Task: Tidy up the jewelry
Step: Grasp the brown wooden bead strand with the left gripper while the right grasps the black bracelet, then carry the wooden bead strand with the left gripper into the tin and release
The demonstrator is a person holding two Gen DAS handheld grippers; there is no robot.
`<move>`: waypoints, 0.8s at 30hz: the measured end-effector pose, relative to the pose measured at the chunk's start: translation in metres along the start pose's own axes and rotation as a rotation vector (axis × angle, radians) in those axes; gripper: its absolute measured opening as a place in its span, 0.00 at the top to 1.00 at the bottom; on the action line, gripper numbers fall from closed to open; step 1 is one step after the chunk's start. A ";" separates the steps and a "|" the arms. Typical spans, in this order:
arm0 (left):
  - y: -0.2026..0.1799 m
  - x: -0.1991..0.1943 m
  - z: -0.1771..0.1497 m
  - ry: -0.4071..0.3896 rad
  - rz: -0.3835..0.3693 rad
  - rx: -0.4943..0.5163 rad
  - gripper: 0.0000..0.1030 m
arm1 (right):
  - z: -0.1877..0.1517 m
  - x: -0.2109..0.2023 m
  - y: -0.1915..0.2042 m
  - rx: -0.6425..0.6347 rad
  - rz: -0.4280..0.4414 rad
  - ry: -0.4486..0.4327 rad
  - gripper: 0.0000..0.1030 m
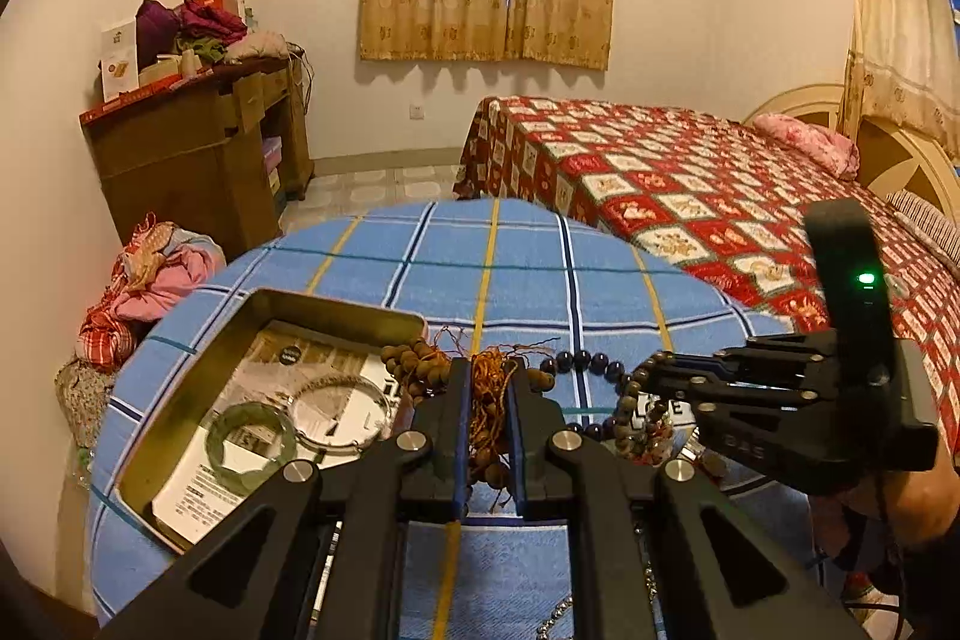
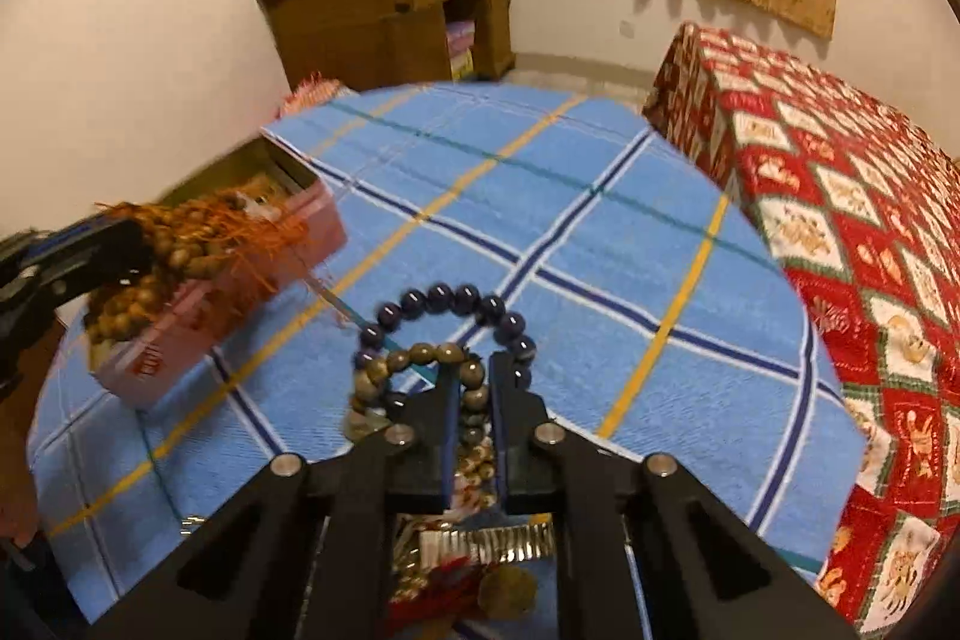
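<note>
Your left tongs (image 1: 487,400) are clamped on the brown bead strand (image 1: 420,361), frame center, beside the tin box (image 1: 198,370). Your right tongs (image 2: 474,430) grip the tan bead bracelet (image 2: 420,358), lower center, on the surface (image 2: 600,250).

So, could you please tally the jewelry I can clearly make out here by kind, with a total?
Bangles lying in the tin: 2, the green jade bangle and the silver bangle.
Bead strings clamped in jaws: 3, the tasselled brown bead string in the left gripper, the brown bead bracelet and the dark blue bead bracelet with the right gripper.
Total: 5; the pile near the camera is unclear.
</note>
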State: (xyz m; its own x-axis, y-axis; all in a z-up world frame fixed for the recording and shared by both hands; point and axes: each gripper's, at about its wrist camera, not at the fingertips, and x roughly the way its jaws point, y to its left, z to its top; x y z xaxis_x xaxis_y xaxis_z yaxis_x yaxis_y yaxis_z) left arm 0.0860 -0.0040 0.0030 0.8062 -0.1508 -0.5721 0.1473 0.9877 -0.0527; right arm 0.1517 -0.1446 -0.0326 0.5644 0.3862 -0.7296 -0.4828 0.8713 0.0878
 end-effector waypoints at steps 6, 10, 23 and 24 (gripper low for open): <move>0.004 -0.018 0.014 -0.046 0.005 0.006 0.91 | 0.014 -0.028 0.008 -0.013 0.000 -0.067 0.89; 0.008 -0.024 0.020 -0.064 0.007 0.006 0.91 | 0.027 -0.030 0.012 -0.025 0.003 -0.076 0.89; 0.010 -0.024 0.017 -0.054 0.002 -0.003 0.91 | 0.039 -0.056 0.021 -0.044 -0.021 -0.180 0.89; 0.009 -0.024 0.017 -0.054 0.002 -0.003 0.91 | 0.038 -0.039 0.021 -0.050 -0.025 -0.133 0.89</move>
State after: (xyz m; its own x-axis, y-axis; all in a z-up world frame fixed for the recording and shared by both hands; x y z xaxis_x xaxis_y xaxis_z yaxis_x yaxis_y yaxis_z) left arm 0.0778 0.0083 0.0306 0.8363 -0.1507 -0.5272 0.1440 0.9881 -0.0541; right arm 0.1449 -0.1297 0.0236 0.6587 0.4046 -0.6344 -0.4985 0.8662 0.0349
